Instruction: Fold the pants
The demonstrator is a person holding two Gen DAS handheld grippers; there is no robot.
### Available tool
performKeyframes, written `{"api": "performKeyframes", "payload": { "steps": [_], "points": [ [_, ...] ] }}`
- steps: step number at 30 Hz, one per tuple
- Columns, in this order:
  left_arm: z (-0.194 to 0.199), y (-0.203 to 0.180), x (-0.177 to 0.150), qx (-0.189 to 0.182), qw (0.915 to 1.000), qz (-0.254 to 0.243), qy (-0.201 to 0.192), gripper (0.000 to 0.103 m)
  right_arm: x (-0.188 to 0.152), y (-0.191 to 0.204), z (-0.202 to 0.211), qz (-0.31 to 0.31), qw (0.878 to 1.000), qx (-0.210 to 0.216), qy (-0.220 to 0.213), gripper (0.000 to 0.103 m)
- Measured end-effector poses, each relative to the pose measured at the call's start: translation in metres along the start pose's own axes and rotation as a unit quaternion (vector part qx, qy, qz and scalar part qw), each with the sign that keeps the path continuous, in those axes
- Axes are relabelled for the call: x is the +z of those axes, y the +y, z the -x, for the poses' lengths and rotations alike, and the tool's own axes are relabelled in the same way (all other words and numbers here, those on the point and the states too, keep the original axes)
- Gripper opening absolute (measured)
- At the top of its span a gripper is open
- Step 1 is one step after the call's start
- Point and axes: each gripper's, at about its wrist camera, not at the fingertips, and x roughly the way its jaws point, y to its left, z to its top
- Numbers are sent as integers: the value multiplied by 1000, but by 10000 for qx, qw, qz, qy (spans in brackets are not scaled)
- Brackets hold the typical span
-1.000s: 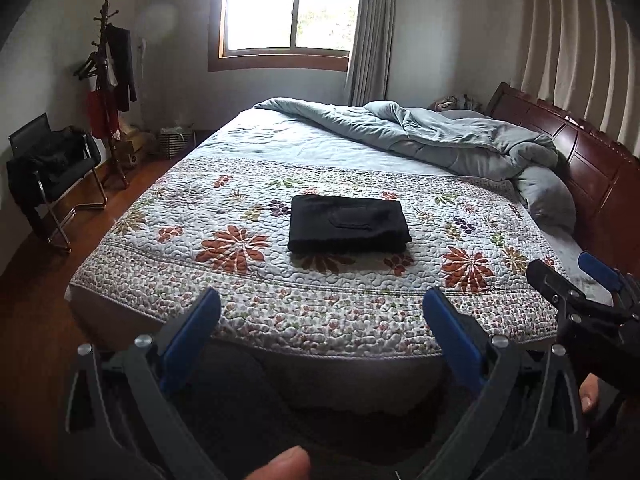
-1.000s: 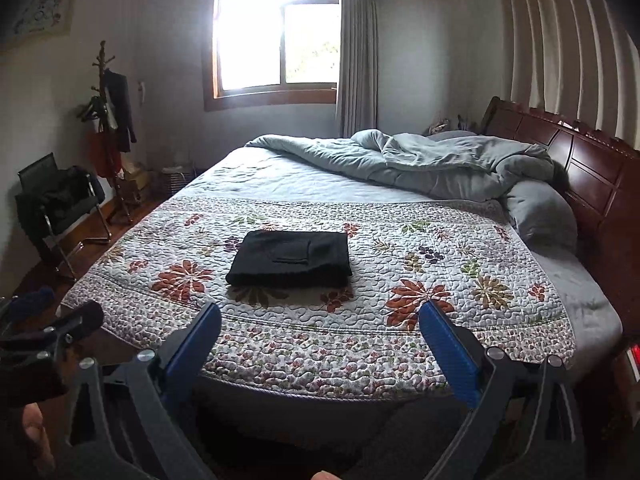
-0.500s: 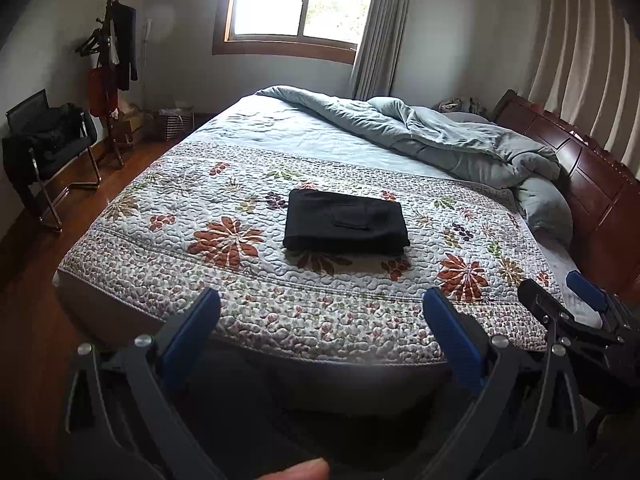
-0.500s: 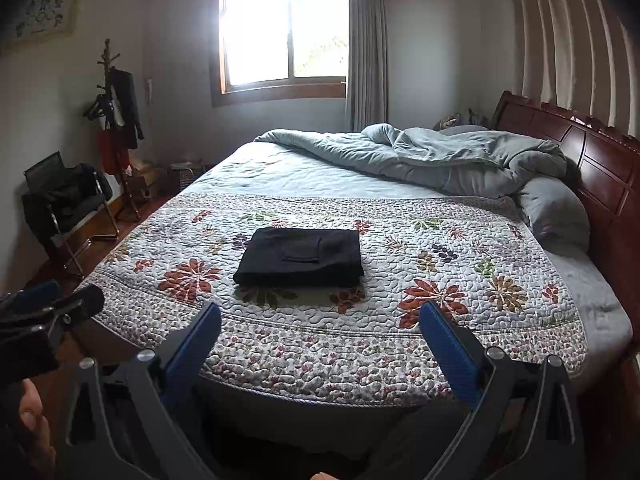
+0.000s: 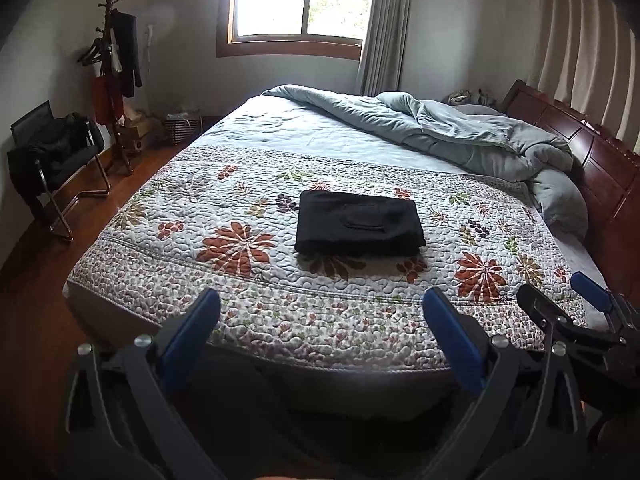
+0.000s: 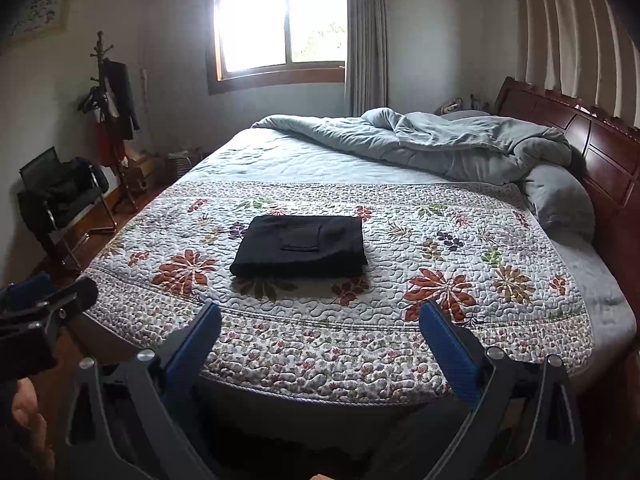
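Black pants lie folded into a flat rectangle on the floral quilt, a back pocket facing up. My left gripper is open with nothing between its blue pads, held in front of the bed's near edge, well short of the pants. My right gripper is likewise open and empty at the near edge. Each gripper also shows at the side of the other's view: the right gripper at the lower right, the left gripper at the lower left.
A rumpled grey duvet and a pillow lie by the dark wooden headboard on the right. A black chair with clothes and a coat stand are on the wooden floor at left. A window is behind the bed.
Both grippers have risen and tilted a little, so the bed sits lower and nearer in view. The pants have not moved and both grippers have stayed open.
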Motion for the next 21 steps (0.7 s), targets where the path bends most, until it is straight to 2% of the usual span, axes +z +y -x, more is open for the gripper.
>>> {"api": "performKeyframes", "payload": {
  "steps": [21],
  "points": [
    [-11,0,-4,59,9998,14,206,100,5,0,-8,9,10000,72,-22,99]
  ]
}}
